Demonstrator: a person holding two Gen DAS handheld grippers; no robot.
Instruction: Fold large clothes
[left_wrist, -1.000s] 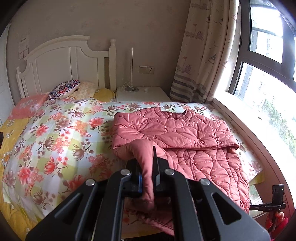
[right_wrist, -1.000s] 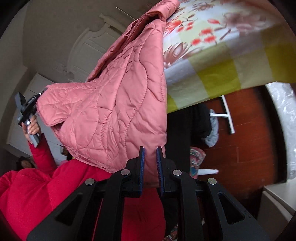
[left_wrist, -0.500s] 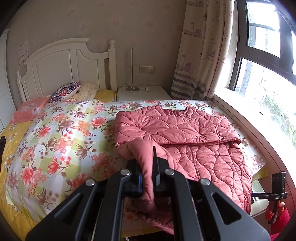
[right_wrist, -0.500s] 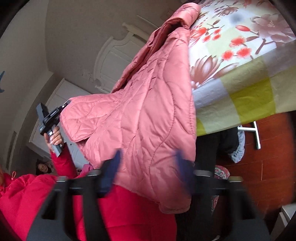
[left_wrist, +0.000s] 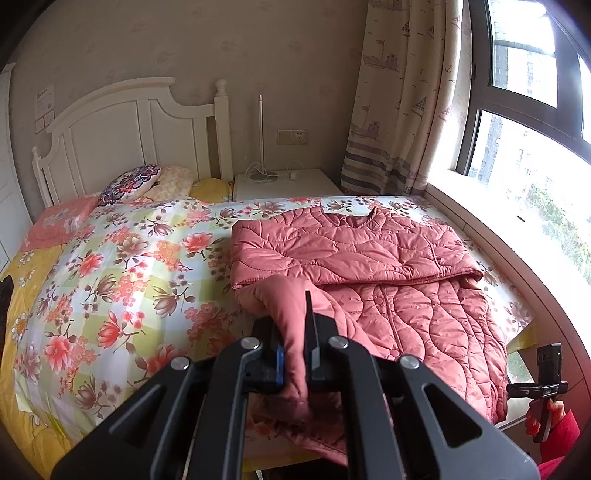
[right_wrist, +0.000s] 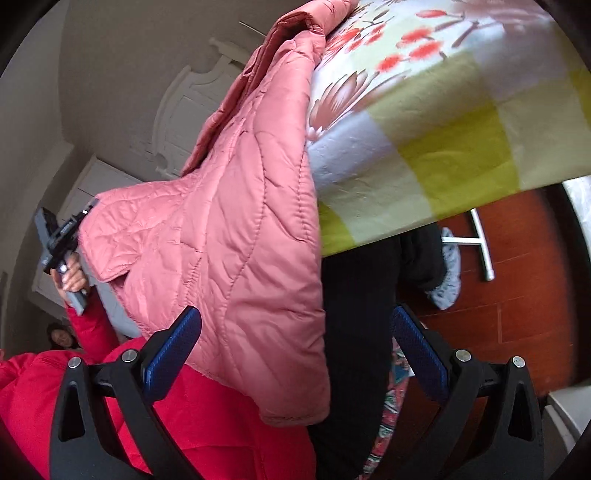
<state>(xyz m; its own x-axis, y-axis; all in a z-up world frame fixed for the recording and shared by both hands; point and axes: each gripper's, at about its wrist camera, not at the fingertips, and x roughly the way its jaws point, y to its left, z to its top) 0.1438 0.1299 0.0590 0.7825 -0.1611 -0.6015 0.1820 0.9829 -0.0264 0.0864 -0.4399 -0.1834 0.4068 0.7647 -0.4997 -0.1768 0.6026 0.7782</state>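
Two grippers work one pink quilted jacket (left_wrist: 369, 266) on a flowered bedspread (left_wrist: 122, 266) as a fold reaches its halfway stage. Seen from the left wrist, the left gripper (left_wrist: 295, 354) is clamped on a bunched corner of the hem at the near edge of the bed, the fabric pinched into a soft ridge between its pads. Farther off, the upper half lies flat with its sleeves already turned in across the chest, collar toward the white headboard (left_wrist: 122, 125); the lower half spills over the near right edge.

From the right wrist, the right gripper (right_wrist: 295, 354) has just been opening and stands spread wide, blue pads (right_wrist: 173, 350) on either side of the hanging hem, neither one pressing on it. The satin-sheen shell, puffy and stitched in wavy lines, droops past the mattress above a red-brown wood floor (right_wrist: 524, 295).

Next, by my reading, the right gripper must close on that free corner so both can carry the hem up toward the collar; slippery padding may slide out of a shallow bite.
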